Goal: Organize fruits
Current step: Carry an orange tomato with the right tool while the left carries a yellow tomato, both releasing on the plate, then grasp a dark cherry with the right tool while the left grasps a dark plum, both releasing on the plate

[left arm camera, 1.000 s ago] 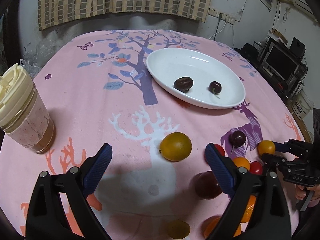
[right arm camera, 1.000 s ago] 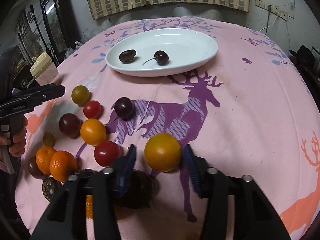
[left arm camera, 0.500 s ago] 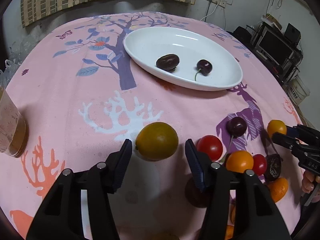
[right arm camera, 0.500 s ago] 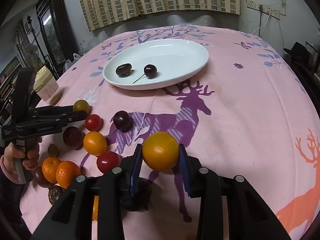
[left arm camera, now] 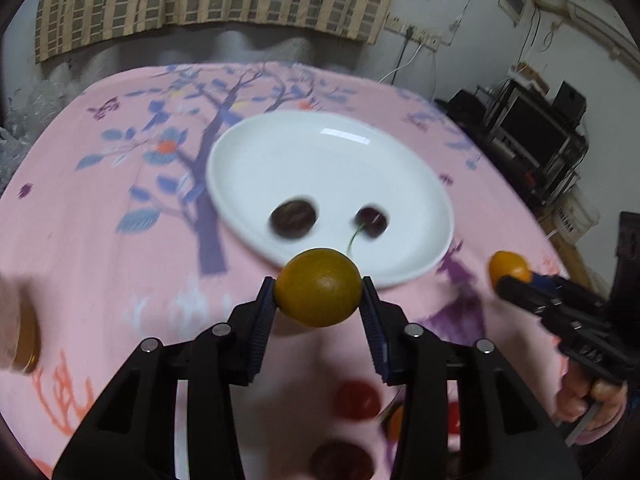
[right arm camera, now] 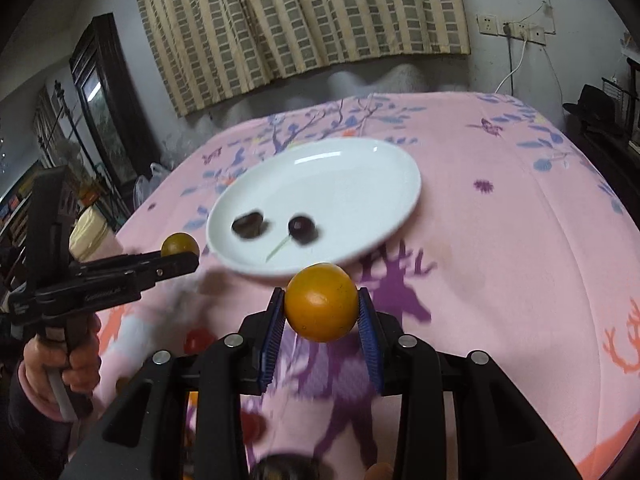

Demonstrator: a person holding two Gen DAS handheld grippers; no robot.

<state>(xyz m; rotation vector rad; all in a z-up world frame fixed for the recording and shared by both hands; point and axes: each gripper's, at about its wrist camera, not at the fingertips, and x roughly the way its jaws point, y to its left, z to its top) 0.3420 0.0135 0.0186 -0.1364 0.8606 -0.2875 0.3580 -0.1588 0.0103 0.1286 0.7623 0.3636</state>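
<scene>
My left gripper point(left arm camera: 319, 296) is shut on a yellow-green round fruit point(left arm camera: 319, 287) and holds it in the air just short of the white oval plate point(left arm camera: 280, 148). My right gripper point(right arm camera: 321, 309) is shut on an orange round fruit point(right arm camera: 321, 302), also lifted near the plate's point(right arm camera: 360, 168) front rim. The plate holds a dark plum point(left arm camera: 293, 218) and a dark cherry point(left arm camera: 372, 221) with a stem. The right gripper and its fruit point(left arm camera: 509, 267) also show in the left wrist view, and the left gripper's fruit point(right arm camera: 180, 245) shows in the right wrist view.
Several loose fruits lie blurred on the pink printed tablecloth point(left arm camera: 100, 240) below the grippers, among them a red one point(left arm camera: 357, 399) and a dark one point(left arm camera: 340, 460). A lidded cup point(left arm camera: 16, 320) stands at the left edge. Shelves and electronics point(left arm camera: 532, 128) stand beyond the table's right side.
Both grippers have closed on their fruits and lifted them off the table, moving toward the plate. The loose fruits have dropped lower in both views.
</scene>
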